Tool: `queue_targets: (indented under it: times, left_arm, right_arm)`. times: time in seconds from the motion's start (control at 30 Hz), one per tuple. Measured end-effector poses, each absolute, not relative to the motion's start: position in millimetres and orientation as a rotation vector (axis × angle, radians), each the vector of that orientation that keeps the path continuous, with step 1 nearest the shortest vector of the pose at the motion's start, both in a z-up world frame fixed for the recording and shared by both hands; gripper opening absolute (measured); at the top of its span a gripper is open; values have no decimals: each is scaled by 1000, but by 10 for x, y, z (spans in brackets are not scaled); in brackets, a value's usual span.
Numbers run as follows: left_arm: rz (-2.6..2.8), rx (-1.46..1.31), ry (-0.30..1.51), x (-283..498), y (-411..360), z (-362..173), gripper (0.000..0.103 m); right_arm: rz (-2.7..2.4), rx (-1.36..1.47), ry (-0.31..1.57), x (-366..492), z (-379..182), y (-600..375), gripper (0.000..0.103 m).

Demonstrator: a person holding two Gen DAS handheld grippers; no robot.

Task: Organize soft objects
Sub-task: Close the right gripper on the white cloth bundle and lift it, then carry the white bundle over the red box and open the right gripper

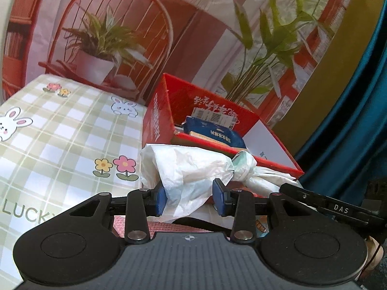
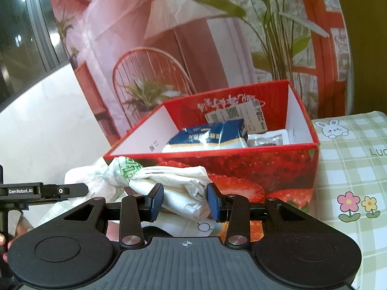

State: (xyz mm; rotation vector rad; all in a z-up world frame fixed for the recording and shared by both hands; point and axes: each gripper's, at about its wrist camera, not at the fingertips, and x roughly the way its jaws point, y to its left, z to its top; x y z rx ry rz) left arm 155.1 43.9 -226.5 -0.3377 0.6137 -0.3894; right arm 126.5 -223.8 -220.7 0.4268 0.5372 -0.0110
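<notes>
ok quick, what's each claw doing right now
left claw: closed on one end of the knotted white plastic bag.
right claw: closed on the other end of the same bag.

Crinkled thin white plastic bag (image 1: 191,166) just before glossy red cardboard box (image 2: 254,169), on smooth checked tablecloth (image 1: 60,140).

1. A checked green-and-white tablecloth (image 1: 60,130) with printed rabbits, flowers and lettering covered the table.
2. A printed backdrop (image 1: 116,24) hung behind the far edge of the table, picturing a red wire chair, potted plants, a pleated lamp and red shelving.
3. A dark teal curtain (image 1: 358,111) hung beyond the backdrop, at the right margin of the left wrist view.
4. A dark window (image 2: 21,36) with a white surface below it stood at the left margin of the right wrist view.
</notes>
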Motion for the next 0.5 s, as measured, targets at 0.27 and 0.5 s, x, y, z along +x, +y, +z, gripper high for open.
queue_targets:
  times: [0.27, 0.5]
  left_arm:
    - [-421, -249, 550, 1545, 200, -1914, 41]
    - [-444, -186, 525, 1797, -65, -1617, 41]
  right_arm:
    - [-18, 469, 448, 1026, -2078, -2357, 35]
    - [-58, 490, 369, 963, -1909, -2572, 35]
